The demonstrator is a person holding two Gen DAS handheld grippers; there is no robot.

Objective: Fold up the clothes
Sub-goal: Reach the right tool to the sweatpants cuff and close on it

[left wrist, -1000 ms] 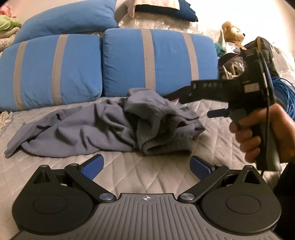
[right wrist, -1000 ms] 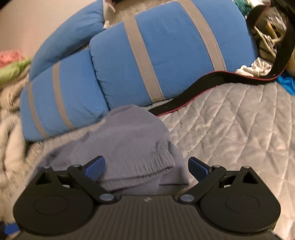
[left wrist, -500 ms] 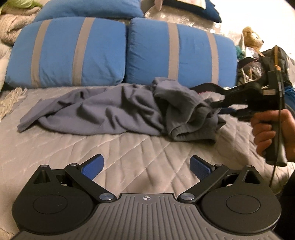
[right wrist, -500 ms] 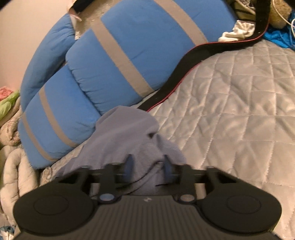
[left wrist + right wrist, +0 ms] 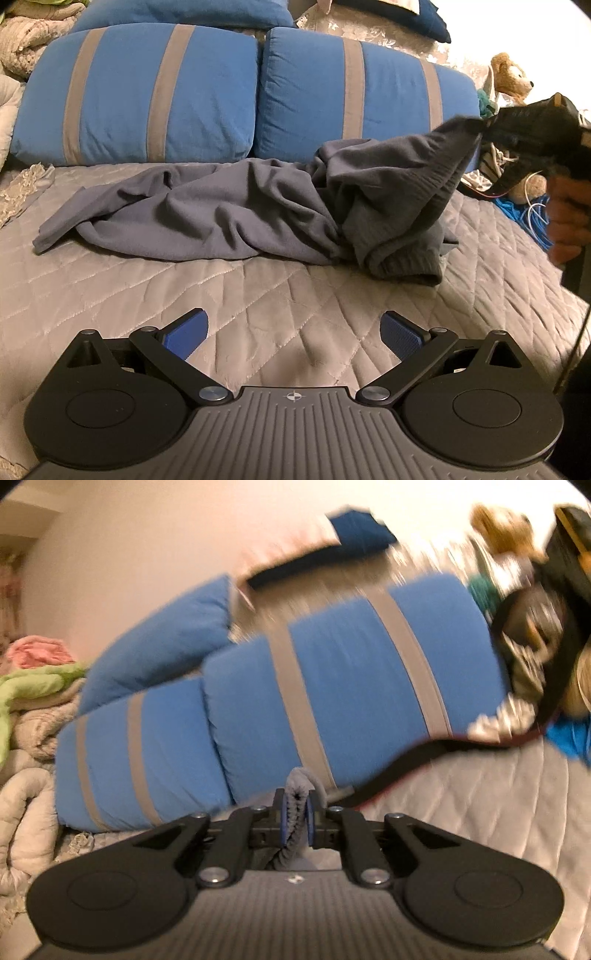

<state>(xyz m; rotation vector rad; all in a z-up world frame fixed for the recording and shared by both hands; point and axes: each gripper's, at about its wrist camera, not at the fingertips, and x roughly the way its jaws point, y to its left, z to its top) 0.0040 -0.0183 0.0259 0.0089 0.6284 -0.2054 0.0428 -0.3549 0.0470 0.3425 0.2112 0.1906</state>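
right gripper (image 5: pixel 295 818) closing, ribbed hem of grey garment (image 5: pixel 258 210) pinched | left gripper (image 5: pixel 293 334) apart, empty | lift slowly, shake bunches loose

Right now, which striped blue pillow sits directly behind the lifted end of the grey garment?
The right-hand striped pillow; the right gripper, closing, lifts the grey garment before it.

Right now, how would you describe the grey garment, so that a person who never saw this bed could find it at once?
On the quilted bed, before the two blue striped pillows, lies one long crumpled grey garment. Its ribbed end is pinched in the closing right gripper and raised. It is the only clothing spread on the quilt.
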